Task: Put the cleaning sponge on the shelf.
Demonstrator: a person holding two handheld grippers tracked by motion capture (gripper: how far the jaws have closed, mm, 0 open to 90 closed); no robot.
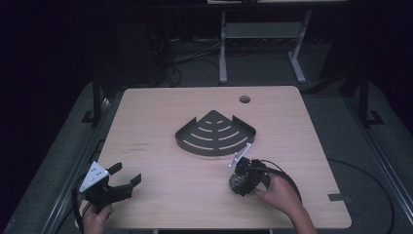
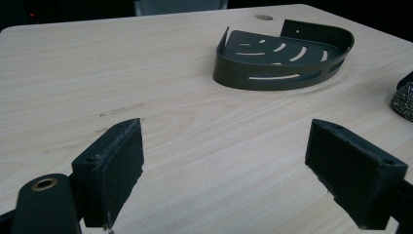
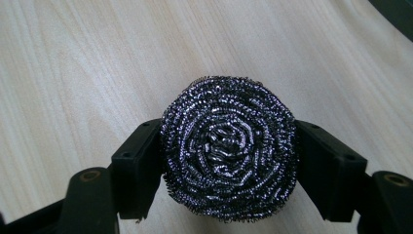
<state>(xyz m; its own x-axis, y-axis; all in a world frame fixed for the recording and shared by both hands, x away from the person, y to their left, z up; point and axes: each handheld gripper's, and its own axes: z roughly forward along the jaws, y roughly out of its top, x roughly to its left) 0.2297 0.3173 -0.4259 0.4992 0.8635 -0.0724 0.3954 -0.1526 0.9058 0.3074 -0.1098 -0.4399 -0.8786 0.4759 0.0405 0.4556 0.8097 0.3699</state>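
1. Table (image 1: 160, 195): dark corner shelf (image 1: 215, 133) mid-table, curved rim toward me.
2. My right gripper (image 3: 229, 161): jaws clamp steel scourer (image 3: 229, 156) just before the shelf, coiled face to camera; round, no long axis; underside hidden.
3. My left gripper (image 2: 224, 170): jaws wide, empty.

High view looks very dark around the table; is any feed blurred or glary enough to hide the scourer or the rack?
High view: dim surroundings, table evenly lit, scourer small and murky. Right gripper view: scourer sharp, glints only. Left gripper view: rack clear, near pads slightly soft.
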